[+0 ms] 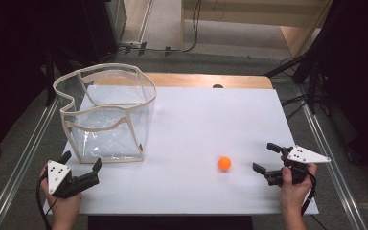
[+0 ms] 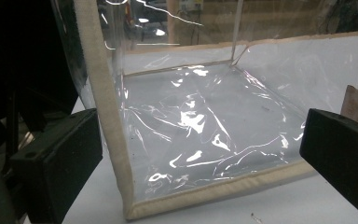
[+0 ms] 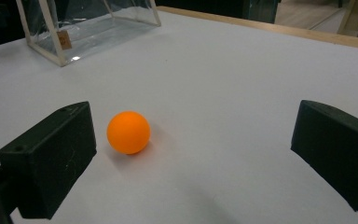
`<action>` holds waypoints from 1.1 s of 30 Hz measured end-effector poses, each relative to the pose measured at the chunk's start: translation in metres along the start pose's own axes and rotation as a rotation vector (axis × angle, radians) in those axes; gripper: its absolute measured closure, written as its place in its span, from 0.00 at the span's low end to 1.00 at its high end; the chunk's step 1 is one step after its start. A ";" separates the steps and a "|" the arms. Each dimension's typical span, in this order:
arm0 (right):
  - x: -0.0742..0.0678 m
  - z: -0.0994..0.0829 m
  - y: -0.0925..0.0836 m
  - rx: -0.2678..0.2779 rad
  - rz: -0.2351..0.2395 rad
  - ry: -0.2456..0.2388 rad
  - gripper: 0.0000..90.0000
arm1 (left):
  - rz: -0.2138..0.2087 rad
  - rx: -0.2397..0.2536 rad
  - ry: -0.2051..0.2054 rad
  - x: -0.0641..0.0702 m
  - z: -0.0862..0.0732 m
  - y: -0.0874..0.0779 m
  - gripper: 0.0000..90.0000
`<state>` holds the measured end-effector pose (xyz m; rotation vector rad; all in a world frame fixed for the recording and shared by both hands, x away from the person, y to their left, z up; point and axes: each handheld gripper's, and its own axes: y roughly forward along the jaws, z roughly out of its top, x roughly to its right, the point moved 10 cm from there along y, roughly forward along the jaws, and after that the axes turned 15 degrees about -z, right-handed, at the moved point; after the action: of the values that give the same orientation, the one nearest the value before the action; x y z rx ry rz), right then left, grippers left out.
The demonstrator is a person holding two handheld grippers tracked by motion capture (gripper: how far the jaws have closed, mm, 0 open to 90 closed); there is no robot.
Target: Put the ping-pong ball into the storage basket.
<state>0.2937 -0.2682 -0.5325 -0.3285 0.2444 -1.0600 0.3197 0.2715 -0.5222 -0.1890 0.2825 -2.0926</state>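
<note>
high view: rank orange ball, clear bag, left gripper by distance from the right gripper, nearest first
1. orange ball: on the white table, just to the image left of the open right gripper.
2. clear bag: standing open at the table's far left; its near corner is a little closer than the next.
3. left gripper: at the near left edge, jaws open toward the bag.
</note>
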 end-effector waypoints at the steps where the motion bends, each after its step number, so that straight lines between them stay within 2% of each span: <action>1: -0.001 0.000 0.001 -0.010 0.000 -0.006 0.00 | -0.002 -0.003 0.001 0.000 0.000 0.000 0.00; 12: -0.007 0.013 0.003 -0.064 0.011 -0.047 0.00 | -0.003 -0.003 0.000 0.000 0.000 0.000 0.00; 33: -0.025 0.031 0.018 -0.145 0.038 -0.172 0.00 | -0.005 -0.002 0.002 0.001 0.000 0.001 0.00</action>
<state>0.3069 -0.2333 -0.5093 -0.5405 0.1729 -0.9728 0.3199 0.2698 -0.5229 -0.1892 0.2854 -2.0973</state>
